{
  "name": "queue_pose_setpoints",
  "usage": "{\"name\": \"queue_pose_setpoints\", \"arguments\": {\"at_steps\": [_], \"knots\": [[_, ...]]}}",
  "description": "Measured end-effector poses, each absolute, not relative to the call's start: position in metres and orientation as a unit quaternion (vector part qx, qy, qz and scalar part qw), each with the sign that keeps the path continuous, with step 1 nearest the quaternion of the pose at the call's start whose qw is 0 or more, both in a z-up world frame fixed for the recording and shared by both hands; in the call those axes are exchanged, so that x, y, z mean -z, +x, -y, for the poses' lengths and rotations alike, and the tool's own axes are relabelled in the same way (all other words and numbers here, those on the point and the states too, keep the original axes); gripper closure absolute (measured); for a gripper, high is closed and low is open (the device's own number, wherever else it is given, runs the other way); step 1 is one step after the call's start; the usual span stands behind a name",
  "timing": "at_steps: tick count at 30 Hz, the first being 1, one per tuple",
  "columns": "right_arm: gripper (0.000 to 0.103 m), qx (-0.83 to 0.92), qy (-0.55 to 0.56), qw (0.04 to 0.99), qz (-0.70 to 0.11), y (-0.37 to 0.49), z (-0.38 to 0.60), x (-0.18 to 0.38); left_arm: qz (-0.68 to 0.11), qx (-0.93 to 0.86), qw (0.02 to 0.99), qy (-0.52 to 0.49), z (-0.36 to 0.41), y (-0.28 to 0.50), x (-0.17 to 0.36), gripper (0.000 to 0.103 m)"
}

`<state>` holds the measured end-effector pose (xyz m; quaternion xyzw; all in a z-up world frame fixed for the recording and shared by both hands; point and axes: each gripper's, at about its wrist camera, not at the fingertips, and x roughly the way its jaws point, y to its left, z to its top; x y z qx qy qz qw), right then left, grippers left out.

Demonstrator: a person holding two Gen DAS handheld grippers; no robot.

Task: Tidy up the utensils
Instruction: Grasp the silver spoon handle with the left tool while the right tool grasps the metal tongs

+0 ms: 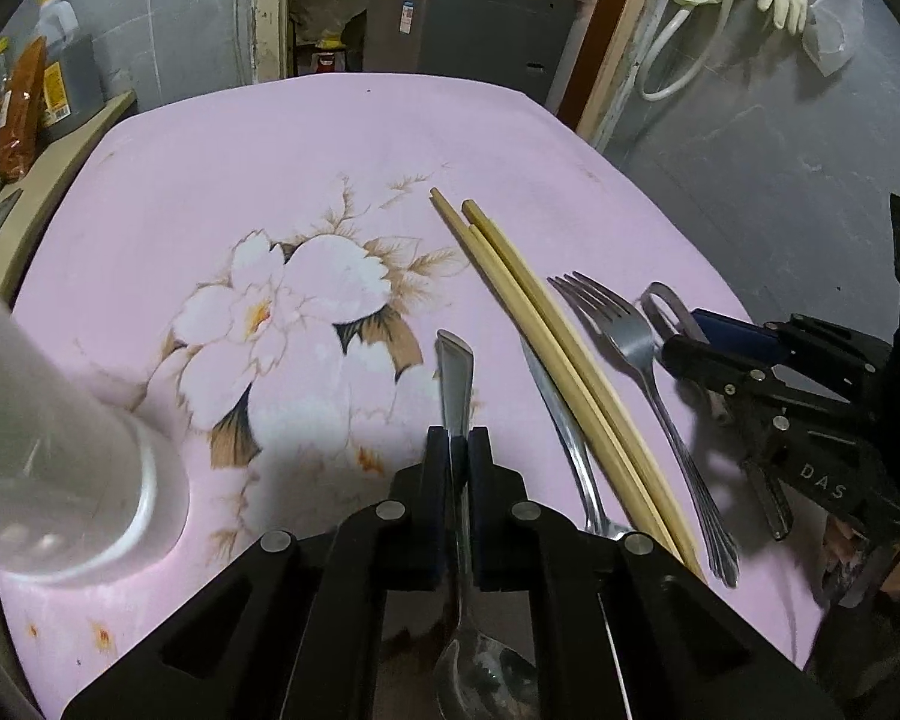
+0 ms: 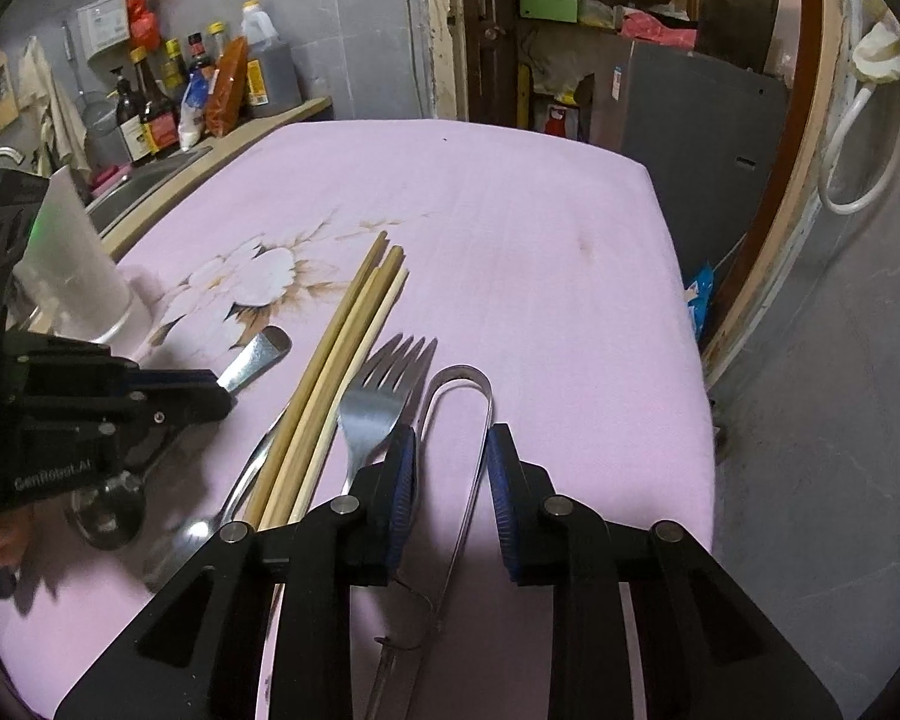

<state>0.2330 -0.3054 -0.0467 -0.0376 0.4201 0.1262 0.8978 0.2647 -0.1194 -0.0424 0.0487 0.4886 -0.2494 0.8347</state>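
My left gripper (image 1: 459,441) is shut on a steel spoon (image 1: 457,384); its handle points forward and its bowl lies under the gripper. It also shows in the right wrist view (image 2: 258,357). Right of it lie a second spoon (image 1: 561,420), several bamboo chopsticks (image 1: 534,312) and a fork (image 1: 624,330) on the pink floral tablecloth (image 1: 330,150). My right gripper (image 2: 453,450) is open, its fingers on either side of a bent steel loop utensil (image 2: 459,384), with the fork (image 2: 378,396) just left.
A translucent white cup (image 1: 60,468) stands at the left, also seen in the right wrist view (image 2: 72,258). Bottles and sauces (image 2: 168,102) crowd a counter by a sink at far left. The table's right edge (image 2: 690,300) drops to the grey floor.
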Motion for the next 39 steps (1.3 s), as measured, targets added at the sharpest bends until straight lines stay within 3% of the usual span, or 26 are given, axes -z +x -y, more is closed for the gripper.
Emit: {"name": "queue_pose_setpoints", "arguments": {"at_steps": [13, 20, 24, 25, 33, 39], "knots": [[0.081, -0.126, -0.048, 0.887, -0.441, 0.232, 0.304, 0.049, -0.503, 0.276, 0.815, 0.075, 0.12, 0.247, 0.043, 0.099], [0.069, -0.121, -0.081, 0.877, -0.457, 0.238, 0.295, 0.051, -0.529, 0.293, 0.793, 0.079, 0.123, 0.255, 0.045, 0.097], [0.074, -0.121, -0.069, 0.877, -0.459, 0.238, 0.297, 0.052, -0.531, 0.295, 0.791, 0.068, 0.121, 0.26, 0.043, 0.098], [0.08, -0.122, -0.065, 0.879, -0.456, 0.237, 0.298, 0.05, -0.527, 0.295, 0.794, 0.068, 0.121, 0.258, 0.043, 0.099], [0.081, -0.126, 0.011, 0.9, -0.416, 0.213, 0.311, 0.046, -0.486, 0.296, 0.821, 0.049, 0.1, 0.23, 0.034, 0.103], [0.081, -0.134, 0.055, 0.936, -0.322, 0.17, 0.31, 0.029, -0.387, 0.259, 0.884, 0.038, 0.082, 0.195, 0.015, 0.103]]}}
